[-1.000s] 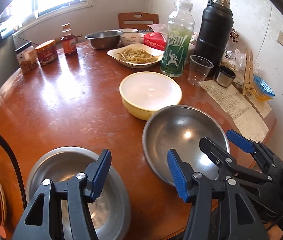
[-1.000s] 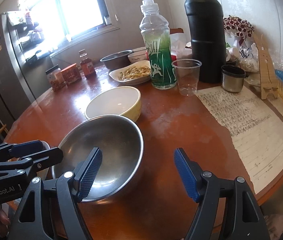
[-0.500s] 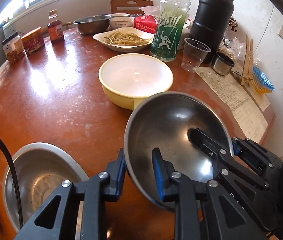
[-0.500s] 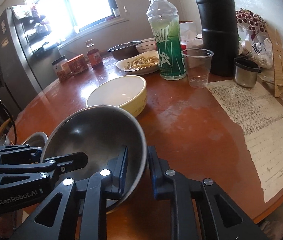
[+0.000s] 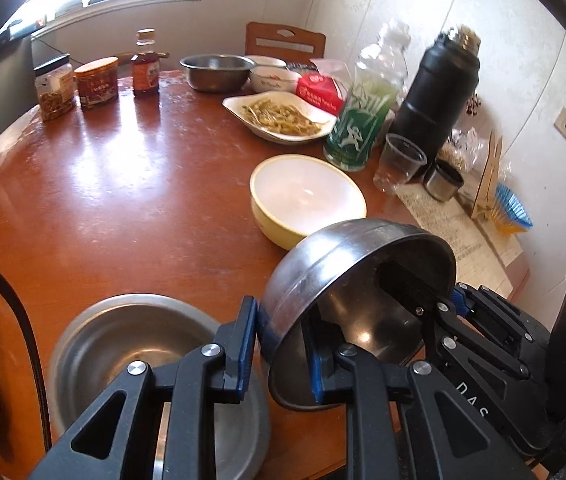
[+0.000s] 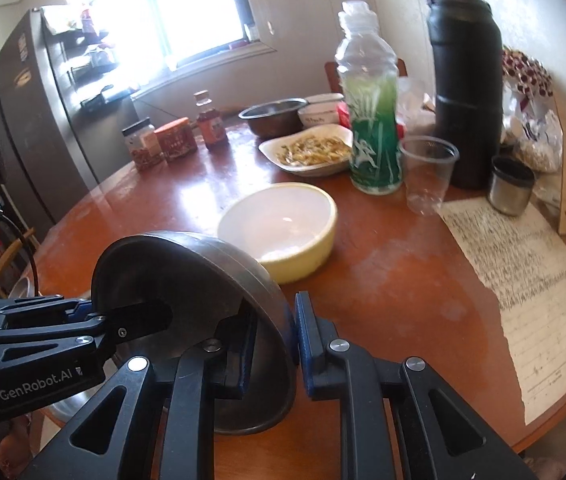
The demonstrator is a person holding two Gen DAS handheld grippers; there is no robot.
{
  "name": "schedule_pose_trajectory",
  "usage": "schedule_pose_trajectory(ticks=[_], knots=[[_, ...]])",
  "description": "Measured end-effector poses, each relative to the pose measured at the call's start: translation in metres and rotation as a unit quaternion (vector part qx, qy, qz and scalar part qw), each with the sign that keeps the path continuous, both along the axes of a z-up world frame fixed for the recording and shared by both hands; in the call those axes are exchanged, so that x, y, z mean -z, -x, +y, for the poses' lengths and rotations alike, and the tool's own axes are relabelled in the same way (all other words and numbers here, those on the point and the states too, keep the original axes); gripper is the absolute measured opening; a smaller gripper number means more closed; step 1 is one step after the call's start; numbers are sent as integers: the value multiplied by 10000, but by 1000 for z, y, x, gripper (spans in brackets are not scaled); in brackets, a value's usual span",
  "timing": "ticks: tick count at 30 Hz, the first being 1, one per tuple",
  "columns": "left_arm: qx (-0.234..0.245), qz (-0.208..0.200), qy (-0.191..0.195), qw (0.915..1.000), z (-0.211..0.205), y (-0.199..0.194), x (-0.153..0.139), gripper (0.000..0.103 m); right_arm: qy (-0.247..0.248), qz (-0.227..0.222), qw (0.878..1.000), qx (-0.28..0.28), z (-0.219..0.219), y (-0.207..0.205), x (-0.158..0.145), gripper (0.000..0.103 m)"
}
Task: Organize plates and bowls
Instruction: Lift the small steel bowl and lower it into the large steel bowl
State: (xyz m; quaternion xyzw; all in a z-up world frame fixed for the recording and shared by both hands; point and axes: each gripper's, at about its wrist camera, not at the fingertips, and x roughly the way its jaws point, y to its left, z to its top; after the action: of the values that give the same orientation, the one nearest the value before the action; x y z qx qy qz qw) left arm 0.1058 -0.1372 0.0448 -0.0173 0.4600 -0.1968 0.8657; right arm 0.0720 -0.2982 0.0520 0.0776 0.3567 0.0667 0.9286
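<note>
A steel bowl is held tilted above the round wooden table, gripped on opposite rims by both grippers. My left gripper is shut on its near rim. My right gripper is shut on its other rim; the bowl also shows in the right wrist view. A second steel bowl sits on the table below and left of the left gripper. A yellow bowl with a white inside stands just beyond, also in the right wrist view.
A plate of food, a green bottle, a black thermos, a plastic cup and a small steel cup stand at the far right. Jars and another steel bowl stand at the back. A paper sheet lies at the right.
Both grippers closed on the steel bowl's rims, then lifted and tilted it off the table, its opening turned toward the right gripper. The views pulled back from the yellow bowl.
</note>
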Motion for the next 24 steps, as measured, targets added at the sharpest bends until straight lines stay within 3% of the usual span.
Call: schedule_pose_trajectory(ticks=[12, 24], knots=[[-598, -186, 40, 9980, 85, 36, -22, 23, 68, -172, 9961, -868, 81, 14, -26, 19], [-815, 88, 26, 9966, 119, 36, -4, 23, 281, 176, 9924, -1186, 125, 9, -7, 19]])
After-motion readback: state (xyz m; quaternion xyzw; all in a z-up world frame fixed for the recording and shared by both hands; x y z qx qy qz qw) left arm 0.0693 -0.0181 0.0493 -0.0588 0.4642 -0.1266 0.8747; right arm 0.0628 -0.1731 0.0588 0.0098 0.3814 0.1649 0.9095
